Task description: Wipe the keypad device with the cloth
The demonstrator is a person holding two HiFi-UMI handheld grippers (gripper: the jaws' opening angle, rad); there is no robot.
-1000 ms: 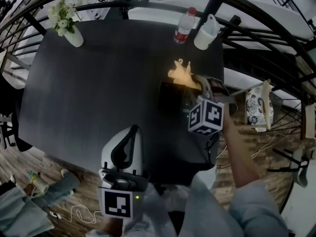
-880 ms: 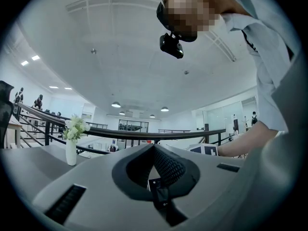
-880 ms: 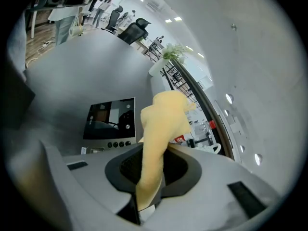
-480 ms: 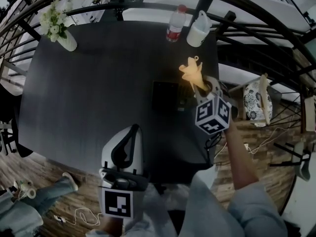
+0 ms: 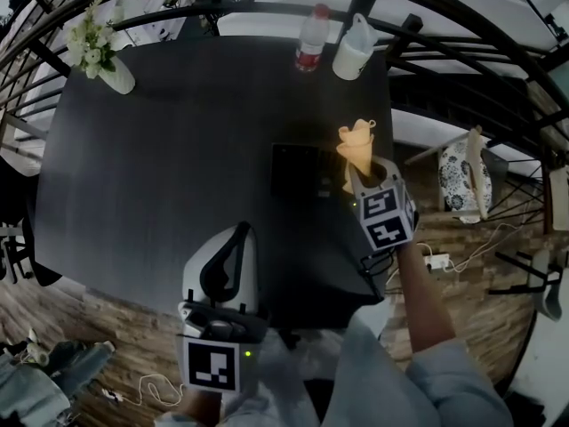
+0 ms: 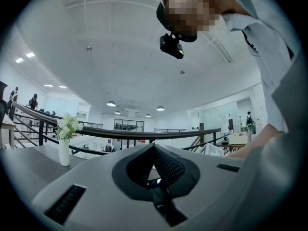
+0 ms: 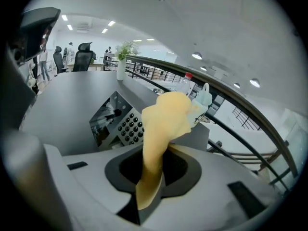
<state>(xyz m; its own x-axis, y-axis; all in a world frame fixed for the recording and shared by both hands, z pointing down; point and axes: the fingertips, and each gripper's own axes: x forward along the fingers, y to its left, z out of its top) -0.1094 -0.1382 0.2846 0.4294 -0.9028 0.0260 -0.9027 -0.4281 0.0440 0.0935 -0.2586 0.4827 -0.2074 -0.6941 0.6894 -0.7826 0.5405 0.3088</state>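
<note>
Right gripper (image 7: 153, 174) fingers pinch the cloth (image 7: 163, 124); left gripper (image 6: 154, 170) fingers meet, empty; vase (image 5: 116, 77) holds flowers (image 5: 87, 39).

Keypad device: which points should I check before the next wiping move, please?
1. Cloth gripped: ok, right tongs shut on the cloth.
2. Cloth over keypad device: not ok, in the head view it stands beside the device's right edge.
3. Device lying on table: ok.
4. Left tongs out of the way: ok, shut, empty, near the table's front edge.
5. Bottle and jug clear of path: ok, at far edge.
</note>
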